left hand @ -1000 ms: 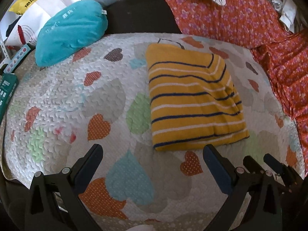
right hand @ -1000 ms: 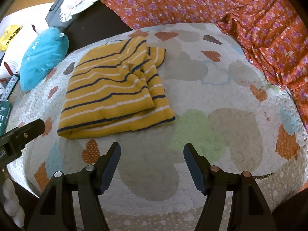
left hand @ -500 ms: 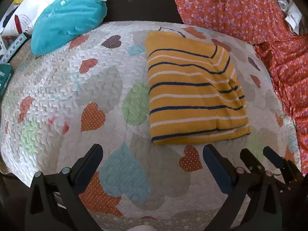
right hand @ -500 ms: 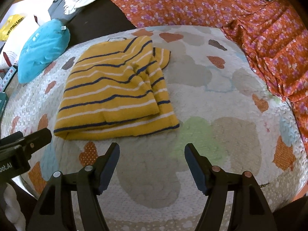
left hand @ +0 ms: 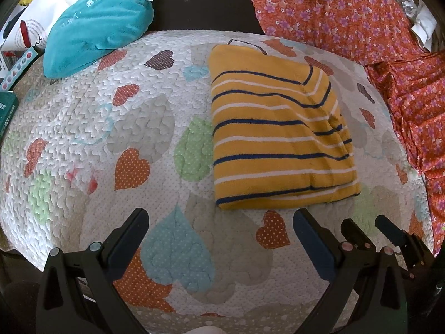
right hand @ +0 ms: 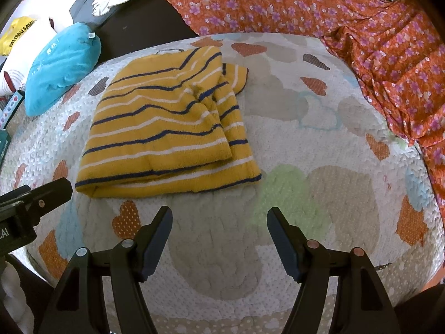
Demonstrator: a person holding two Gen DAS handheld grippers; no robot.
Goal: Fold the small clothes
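A yellow garment with navy and white stripes lies folded into a thick rectangle on the heart-patterned quilt. It also shows in the right wrist view, with a sleeve end poking out at its far right. My left gripper is open and empty, just short of the garment's near edge. My right gripper is open and empty, below the garment's near right corner. The right gripper's fingers show at the lower right of the left wrist view. The left gripper's finger shows at the left edge of the right wrist view.
A teal cushion rests at the quilt's far left, also in the right wrist view. Orange floral fabric is piled along the far right side. Bags and boxes sit at the far left.
Both grippers have moved slightly nearer and the views have shifted a little. The garment has not moved. Both grippers stay open.
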